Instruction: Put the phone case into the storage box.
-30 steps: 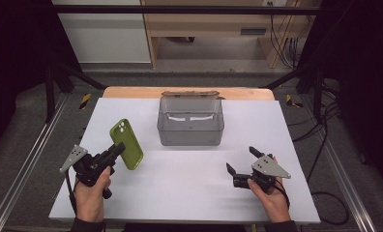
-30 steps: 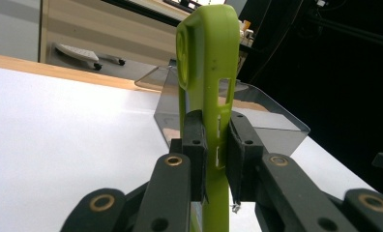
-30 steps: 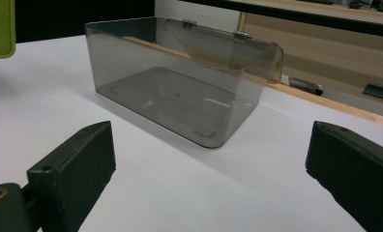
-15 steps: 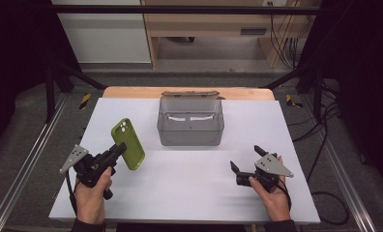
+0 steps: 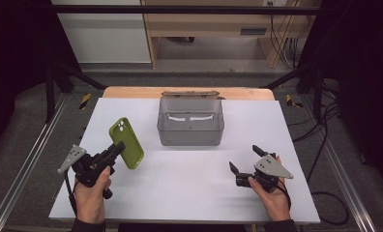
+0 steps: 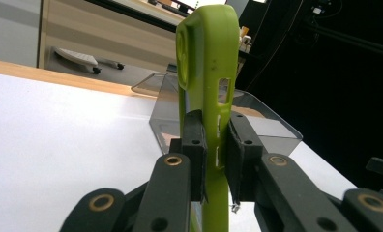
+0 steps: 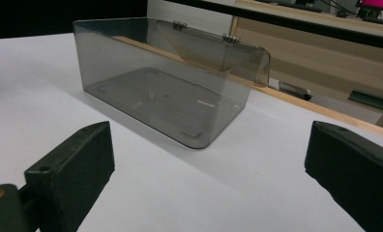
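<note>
- little has changed over the last second — the phone (image 5: 126,143) is held at the same spot, left of the box (image 5: 191,122) and lifted off the table (image 5: 180,193), at the same tilt as in the earlier high views.
- the left gripper (image 5: 113,151) is seen clamped on the phone as before; in the left gripper view its two pads (image 6: 195,145) are pressed on the green case's front and back, with the case standing edge-on and upright between them.
- the right gripper (image 5: 245,158) has shifted slightly on the near right of the table between the earlier views and now; its jaws are spread wide with nothing between them, and in the right gripper view the box is framed between the two black pads (image 7: 68,169).
- from this it is judged that the carry is paused, not advanced — the phone is gripped and raised but not yet brought over the box, which is still well apart from it.
- the box is seen empty, its hinged lid thrown back toward the far edge, so nothing stands in the way of a drop-in.
- counted: one phone, one clear box, two grippers, two hands, one table.
</note>
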A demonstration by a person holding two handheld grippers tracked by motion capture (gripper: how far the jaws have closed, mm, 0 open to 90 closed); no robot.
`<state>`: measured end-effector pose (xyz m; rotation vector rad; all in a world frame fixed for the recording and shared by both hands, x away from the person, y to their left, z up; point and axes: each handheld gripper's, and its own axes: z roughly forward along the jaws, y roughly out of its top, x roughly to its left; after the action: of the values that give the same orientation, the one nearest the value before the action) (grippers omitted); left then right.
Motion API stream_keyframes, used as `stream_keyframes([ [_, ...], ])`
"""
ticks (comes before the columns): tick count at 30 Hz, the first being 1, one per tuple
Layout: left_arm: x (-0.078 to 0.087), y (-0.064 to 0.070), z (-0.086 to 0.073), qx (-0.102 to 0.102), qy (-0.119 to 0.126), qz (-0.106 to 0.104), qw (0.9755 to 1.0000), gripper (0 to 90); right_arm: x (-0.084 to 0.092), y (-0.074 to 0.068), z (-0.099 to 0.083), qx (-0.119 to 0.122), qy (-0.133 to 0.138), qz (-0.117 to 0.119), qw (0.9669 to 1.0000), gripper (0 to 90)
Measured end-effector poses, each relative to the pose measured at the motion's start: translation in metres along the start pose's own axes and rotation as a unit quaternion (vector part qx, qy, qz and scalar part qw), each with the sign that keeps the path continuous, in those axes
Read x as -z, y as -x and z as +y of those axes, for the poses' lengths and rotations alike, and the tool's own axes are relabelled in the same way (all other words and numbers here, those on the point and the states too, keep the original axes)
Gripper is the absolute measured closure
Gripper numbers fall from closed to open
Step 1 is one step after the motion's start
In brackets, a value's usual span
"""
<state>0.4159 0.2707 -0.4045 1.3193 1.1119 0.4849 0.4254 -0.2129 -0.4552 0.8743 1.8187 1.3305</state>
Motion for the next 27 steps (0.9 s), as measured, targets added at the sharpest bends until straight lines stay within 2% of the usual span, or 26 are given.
stream_keyframes([
  [8,0.0014,-0.0012,0.0031,0.002,0.005,0.001,1.0000,79.8,0.0027,0.0023,-0.0023,0.005,0.013,0.000,0.9999,3.8],
  [12,0.0009,-0.0003,0.0056,0.002,0.011,0.002,0.9999,79.8,0.0003,-0.0014,-0.0029,0.011,0.010,-0.001,0.9999,3.8],
  [18,0.0007,0.0032,0.0054,-0.008,0.007,-0.002,0.9999,79.8,-0.0008,-0.0058,-0.0021,0.023,0.008,0.002,0.9997,3.8],
  [23,-0.0004,0.0023,0.0050,-0.002,0.010,-0.005,0.9999,79.8,0.0001,-0.0060,-0.0010,0.018,0.016,0.008,0.9997,4.4],
  [27,-0.0028,0.0034,0.0073,-0.002,0.009,-0.005,1.0000,79.8,0.0008,-0.0024,-0.0008,0.002,0.026,0.022,0.9994,4.2],
])
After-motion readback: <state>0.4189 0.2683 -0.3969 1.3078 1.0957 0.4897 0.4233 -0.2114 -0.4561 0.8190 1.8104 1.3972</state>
